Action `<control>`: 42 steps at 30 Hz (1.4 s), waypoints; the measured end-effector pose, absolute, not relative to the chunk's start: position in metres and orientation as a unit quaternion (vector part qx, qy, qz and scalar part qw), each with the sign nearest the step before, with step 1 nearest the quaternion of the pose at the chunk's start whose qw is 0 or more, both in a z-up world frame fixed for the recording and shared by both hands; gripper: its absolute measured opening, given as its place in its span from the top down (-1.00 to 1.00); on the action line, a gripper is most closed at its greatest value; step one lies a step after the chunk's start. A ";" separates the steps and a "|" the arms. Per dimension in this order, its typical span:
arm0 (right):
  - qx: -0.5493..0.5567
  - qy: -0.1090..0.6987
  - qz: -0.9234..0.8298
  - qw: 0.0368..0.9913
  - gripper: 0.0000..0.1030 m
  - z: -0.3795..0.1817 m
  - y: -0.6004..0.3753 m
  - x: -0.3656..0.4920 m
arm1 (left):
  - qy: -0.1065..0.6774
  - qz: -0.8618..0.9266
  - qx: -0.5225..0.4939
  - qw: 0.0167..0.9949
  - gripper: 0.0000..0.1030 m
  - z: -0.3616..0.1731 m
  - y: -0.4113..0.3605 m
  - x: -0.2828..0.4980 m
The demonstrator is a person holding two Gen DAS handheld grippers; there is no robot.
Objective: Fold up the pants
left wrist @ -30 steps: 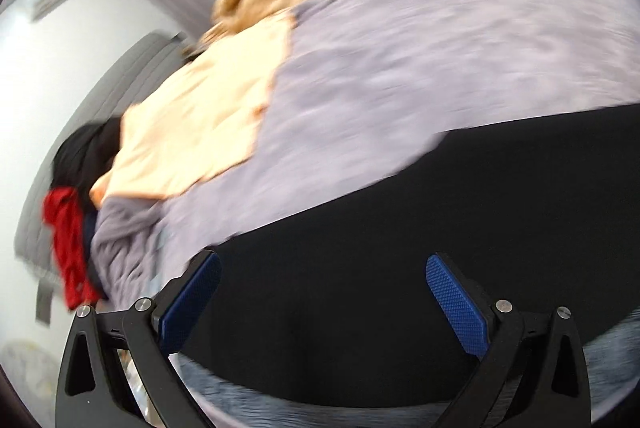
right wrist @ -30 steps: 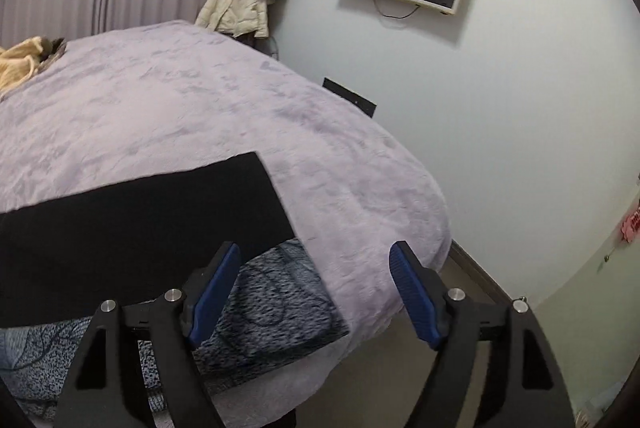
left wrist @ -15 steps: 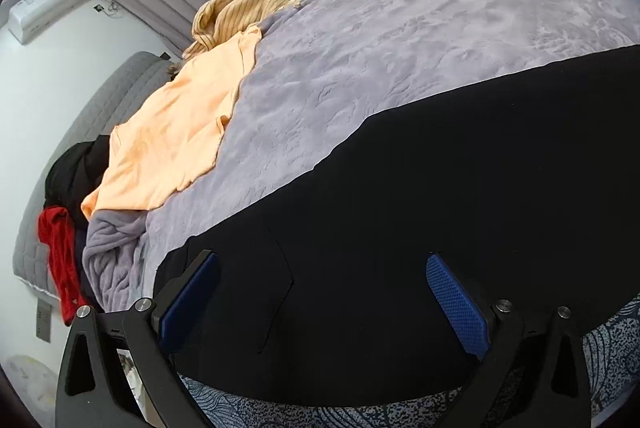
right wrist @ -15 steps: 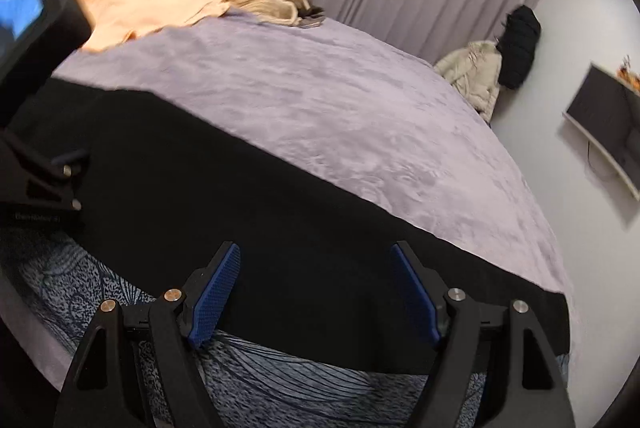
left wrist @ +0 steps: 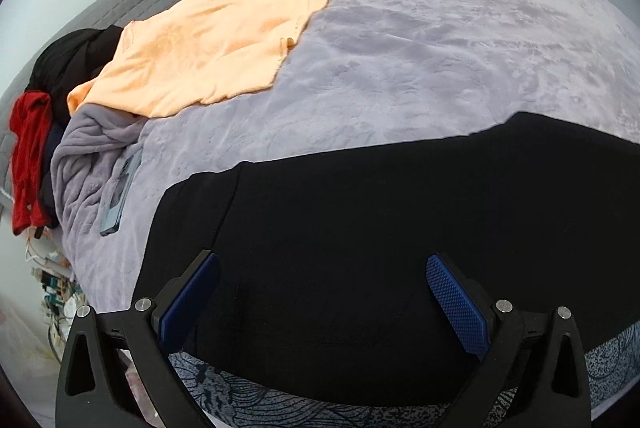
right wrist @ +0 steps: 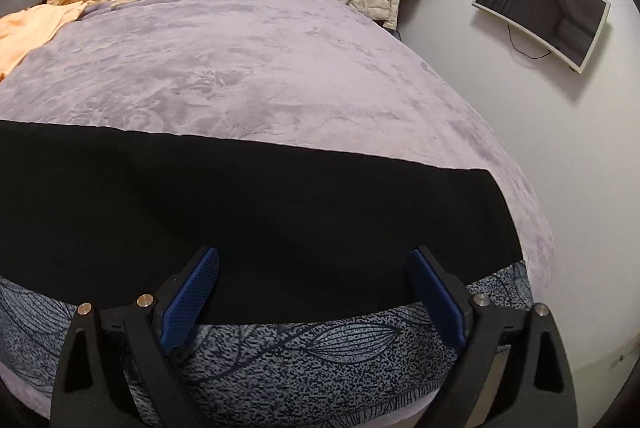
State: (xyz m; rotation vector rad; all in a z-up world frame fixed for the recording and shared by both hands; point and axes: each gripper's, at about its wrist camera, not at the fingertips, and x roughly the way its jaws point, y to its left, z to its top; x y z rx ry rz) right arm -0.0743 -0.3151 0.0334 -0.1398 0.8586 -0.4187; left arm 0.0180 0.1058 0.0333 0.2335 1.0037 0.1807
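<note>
Both claws, left (left wrist: 322,292) and right (right wrist: 314,288), gape wide, empty, above limp, light pants (right wrist: 256,204); pinch the 3 o'clock hem edge.

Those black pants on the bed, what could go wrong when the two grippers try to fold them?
1. Both grippers, left and right, hang open over the pants; a pinch might also catch the patterned sheet under the near edge.
2. The plush blanket may drag the cloth into wrinkles.
3. A phone lies near the pants' left end.
</note>
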 end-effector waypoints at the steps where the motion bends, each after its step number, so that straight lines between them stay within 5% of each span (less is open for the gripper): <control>1: -0.063 0.402 -0.172 0.897 -0.86 0.041 -0.299 -0.069 | 0.481 0.080 0.100 0.867 -1.00 0.036 0.106 0.021; 9: -0.104 0.366 -0.027 0.924 -0.86 0.051 -0.163 0.026 | 0.484 0.044 0.109 0.867 -1.00 0.038 0.039 0.069; 14: -0.137 0.430 -0.064 0.890 -0.86 0.021 -0.150 0.071 | 0.521 0.051 0.113 0.845 -1.00 0.017 0.032 0.085; 19: -0.099 0.410 -0.104 0.901 -0.86 0.037 -0.203 0.023 | 0.489 0.050 0.101 0.865 -1.00 0.043 0.067 0.038; 23: -0.093 0.346 0.026 0.933 -0.86 0.071 -0.202 -0.060 | 0.477 -0.008 0.070 0.876 -1.00 0.050 0.093 -0.023; 28: -0.213 0.304 0.192 0.908 -0.83 0.060 -0.129 -0.128 | 0.513 -0.063 0.024 0.856 -1.00 0.034 0.107 -0.056; 30: -0.239 0.316 0.227 0.890 -0.40 0.043 -0.103 -0.128 | 0.532 -0.068 -0.024 0.844 -1.00 0.028 0.117 -0.050; 31: -0.251 0.329 0.244 0.877 0.10 0.032 -0.089 -0.121 | 0.540 -0.070 -0.055 0.837 -1.00 0.027 0.123 -0.047; 32: -0.264 0.339 0.247 0.869 0.39 0.022 -0.079 -0.114 | 0.543 -0.070 -0.077 0.833 -1.00 0.028 0.127 -0.044; 36: -0.261 0.340 0.265 0.864 0.51 0.016 -0.068 -0.102 | 0.536 -0.091 -0.145 0.827 -1.00 0.037 0.135 -0.049; 38: -0.250 0.343 0.283 0.860 0.85 0.022 -0.069 -0.107 | 0.532 -0.103 -0.159 0.825 -1.00 0.039 0.133 -0.052; 42: -0.228 0.361 0.281 0.859 0.80 0.029 -0.075 -0.103 | 0.544 -0.077 -0.121 0.827 -1.00 0.026 0.114 -0.049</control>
